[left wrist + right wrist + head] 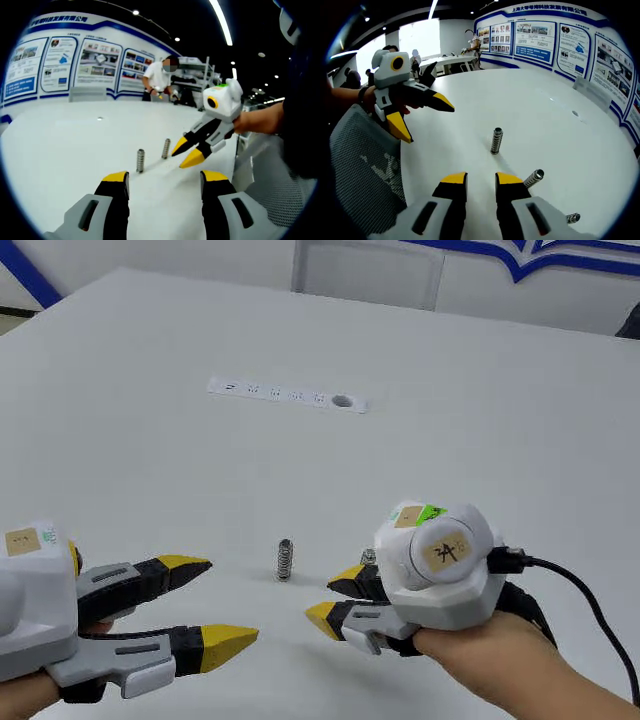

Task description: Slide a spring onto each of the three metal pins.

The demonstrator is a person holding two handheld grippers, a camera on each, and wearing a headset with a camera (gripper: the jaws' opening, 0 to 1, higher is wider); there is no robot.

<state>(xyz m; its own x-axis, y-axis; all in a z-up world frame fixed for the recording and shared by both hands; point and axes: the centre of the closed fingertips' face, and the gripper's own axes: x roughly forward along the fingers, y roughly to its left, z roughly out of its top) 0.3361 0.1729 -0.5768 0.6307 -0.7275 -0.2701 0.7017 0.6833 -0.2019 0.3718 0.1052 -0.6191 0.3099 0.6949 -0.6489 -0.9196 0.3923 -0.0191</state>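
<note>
Head view: upright spring (285, 559) on table (450, 420)

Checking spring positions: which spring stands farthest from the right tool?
The upright spring alone in the gap between left tool and right tool. The second spring and third spring sit close beside the right tool.

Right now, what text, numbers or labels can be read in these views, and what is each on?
"34", handwritten, possibly: tan sticker on the right tool.
Too faint to read: second tan sticker, on the left tool.
Too small to read: blue wall heading, Chinese characters.
Too blurred: wall posters.
</note>
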